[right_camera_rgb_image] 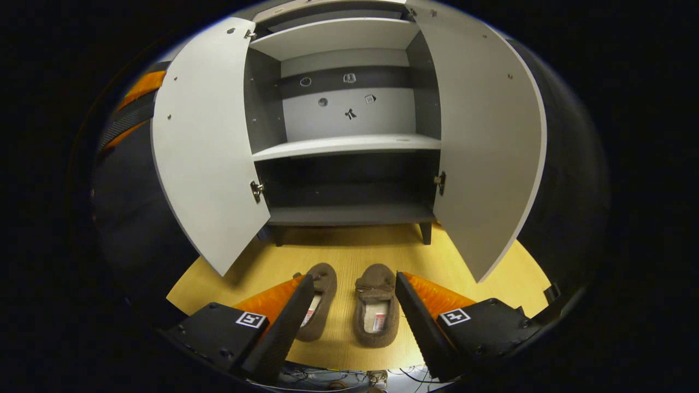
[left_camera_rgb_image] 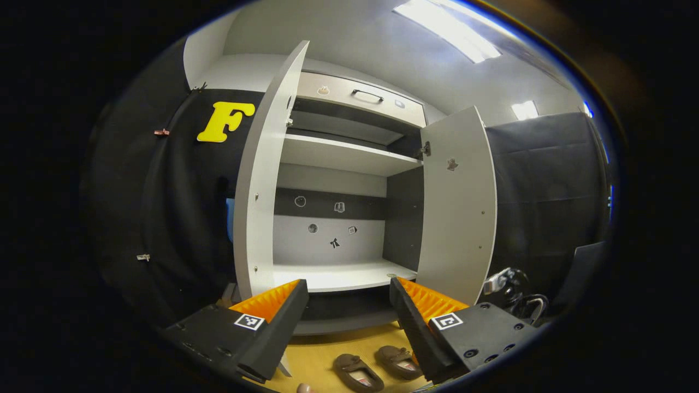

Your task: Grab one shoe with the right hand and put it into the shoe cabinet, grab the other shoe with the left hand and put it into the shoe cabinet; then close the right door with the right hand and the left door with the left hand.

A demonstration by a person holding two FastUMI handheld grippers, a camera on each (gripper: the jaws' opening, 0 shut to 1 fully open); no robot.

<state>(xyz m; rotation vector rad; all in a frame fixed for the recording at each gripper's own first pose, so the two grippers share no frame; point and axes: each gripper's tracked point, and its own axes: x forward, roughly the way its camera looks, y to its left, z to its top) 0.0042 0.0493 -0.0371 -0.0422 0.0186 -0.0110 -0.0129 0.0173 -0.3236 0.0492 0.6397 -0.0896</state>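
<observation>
1. No legible brand or writing anywhere; small stickers on the shoe cabinet [right_camera_rgb_image: 349,109] back panel too small to read; pale insole labels inside both shoes unreadable.
2. In the right gripper view, two brown slippers side by side on the wooden floor [right_camera_rgb_image: 469,262], at 6 o'clock from the cabinet, just in front of it. Left shoe [right_camera_rgb_image: 319,305] and right shoe [right_camera_rgb_image: 377,311] both with long axes running straight toward the cabinet, toes at 12 o'clock, heels nearest the camera.
3. Fuzzy, soft-looking uppers, rounded toes, a small bow across each vamp.
4. Smooth flat panels, pale grey with darker interior walls; left door [right_camera_rgb_image: 205,158] and right door [right_camera_rgb_image: 486,136] swung wide open; shelves bare.
5. Right hand-held gripper [right_camera_rgb_image: 352,322] spread wide, holding nothing, above the shoes.
6. Left hand-held gripper [left_camera_rgb_image: 349,316] likewise wide apart and empty, aimed at the middle shelf [left_camera_rgb_image: 338,275]; shoes at 6 o'clock below.
</observation>
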